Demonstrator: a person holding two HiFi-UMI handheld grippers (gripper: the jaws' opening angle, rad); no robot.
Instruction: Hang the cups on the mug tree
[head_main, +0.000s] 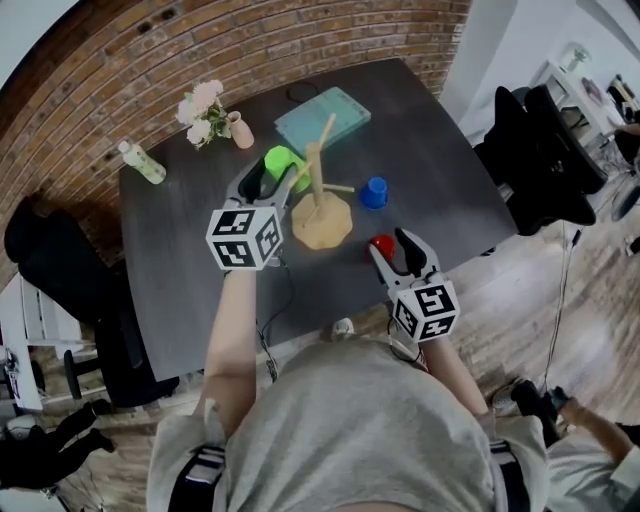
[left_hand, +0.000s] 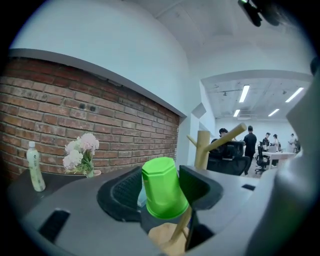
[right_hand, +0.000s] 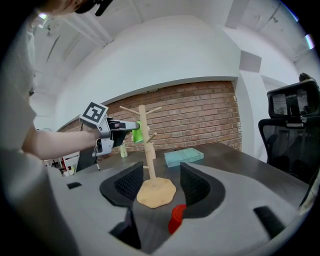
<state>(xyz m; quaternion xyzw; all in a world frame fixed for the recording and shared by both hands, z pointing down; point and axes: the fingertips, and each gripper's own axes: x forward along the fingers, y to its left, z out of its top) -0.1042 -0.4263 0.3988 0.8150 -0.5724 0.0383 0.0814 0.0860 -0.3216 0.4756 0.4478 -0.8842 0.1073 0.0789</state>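
The wooden mug tree (head_main: 318, 190) stands mid-table on its flat base (right_hand: 156, 193). My left gripper (head_main: 274, 178) is raised beside the tree's left side, shut on a green cup (head_main: 283, 164). In the left gripper view the green cup (left_hand: 163, 188) sits upside down between the pads, with a wooden peg (left_hand: 181, 229) slanting just under its rim. A blue cup (head_main: 374, 192) stands right of the base. A red cup (head_main: 382, 246) rests on the table at my right gripper (head_main: 395, 250), which is open. The red cup (right_hand: 176, 218) lies low between the jaws of the right gripper (right_hand: 157, 187), untouched.
A teal book (head_main: 322, 118), a pink vase of flowers (head_main: 212, 115) and a small bottle (head_main: 143, 162) sit toward the table's far side. Black office chairs (head_main: 540, 160) stand off the right edge. The near table edge (head_main: 300, 335) runs just behind both grippers.
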